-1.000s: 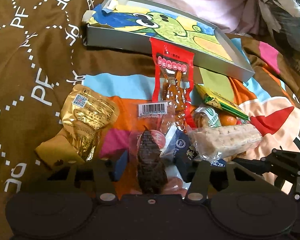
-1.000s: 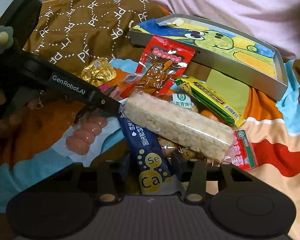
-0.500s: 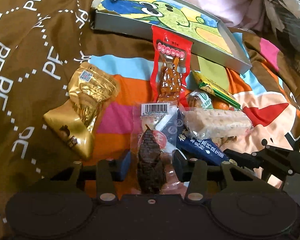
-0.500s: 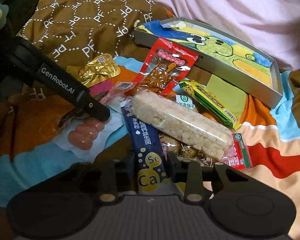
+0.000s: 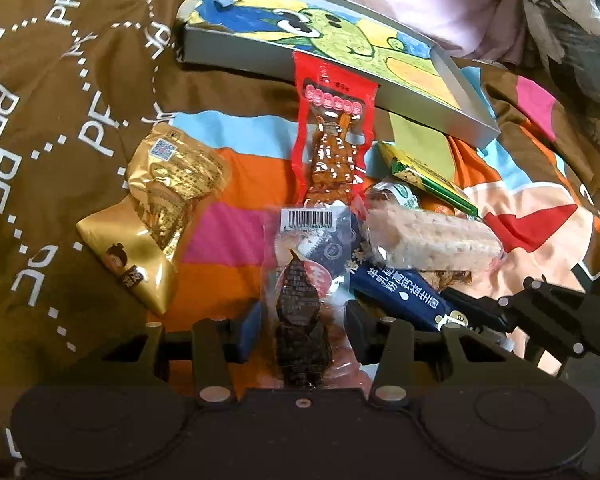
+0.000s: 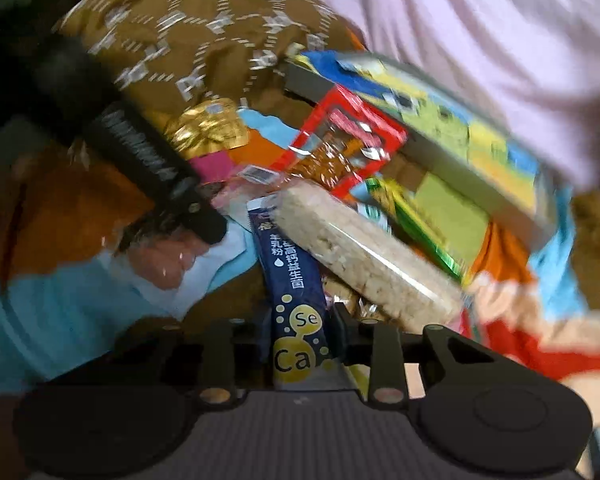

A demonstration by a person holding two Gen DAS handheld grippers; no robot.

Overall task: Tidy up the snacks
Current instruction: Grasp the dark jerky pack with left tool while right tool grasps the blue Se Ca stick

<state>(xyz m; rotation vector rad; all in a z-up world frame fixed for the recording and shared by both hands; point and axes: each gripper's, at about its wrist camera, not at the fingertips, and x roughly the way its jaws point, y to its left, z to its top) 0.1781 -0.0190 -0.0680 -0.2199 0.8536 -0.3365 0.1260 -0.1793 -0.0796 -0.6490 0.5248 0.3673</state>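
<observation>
Your left gripper (image 5: 300, 322) had its jaws spread either side of the clear sausage pack (image 5: 302, 300), not pinching it that I could tell. Your right gripper (image 6: 300, 332) had its jaws clamped on the near end of the blue sachet (image 6: 290, 280), whose far end sat pinned under the rice bar (image 6: 364, 252). I'd have slid it out low and slow so the pile didn't tumble. Both grippers were low over the bed, pointing at the far tray (image 5: 236, 54).
</observation>
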